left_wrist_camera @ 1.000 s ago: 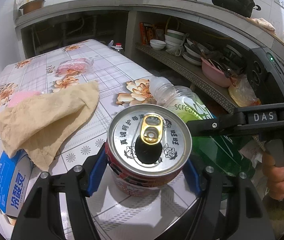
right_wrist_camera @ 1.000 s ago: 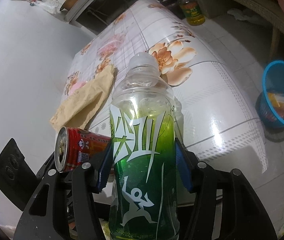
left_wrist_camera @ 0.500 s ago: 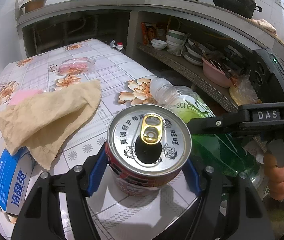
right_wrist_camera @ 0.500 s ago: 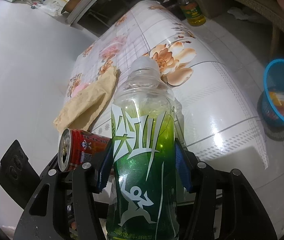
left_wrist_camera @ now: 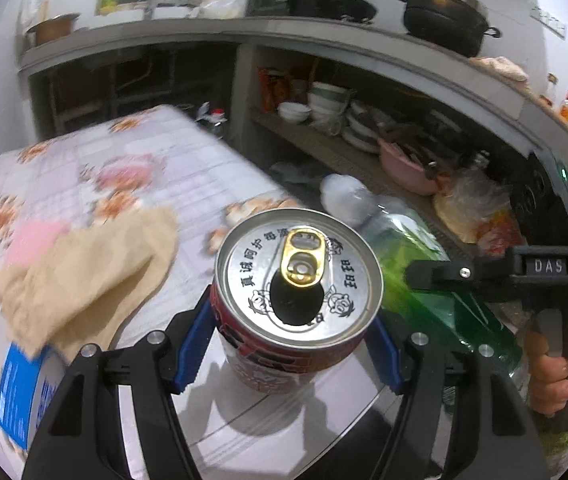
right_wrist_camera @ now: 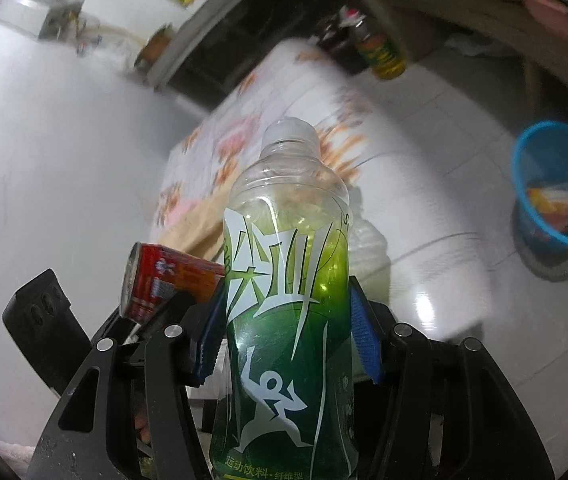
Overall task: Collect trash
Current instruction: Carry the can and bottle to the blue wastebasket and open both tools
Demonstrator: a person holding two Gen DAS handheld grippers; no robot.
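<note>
My left gripper is shut on a red drink can with an opened silver top, and the can hangs above the flowered table. The same can shows at the left of the right wrist view. My right gripper is shut on a green plastic bottle with a white cap, its blue pads pressing both sides. That bottle lies slanted just right of the can in the left wrist view, with a person's hand on the right handle.
A beige cloth, a pink item and a blue box lie on the table. A blue basket holding wrappers stands on the white tiled floor at right. Shelves with bowls and pots run behind.
Both grippers have lifted with their loads. The table has dropped away and blurred in both views, and the right view has swung so the blue basket sits higher and nearer.
</note>
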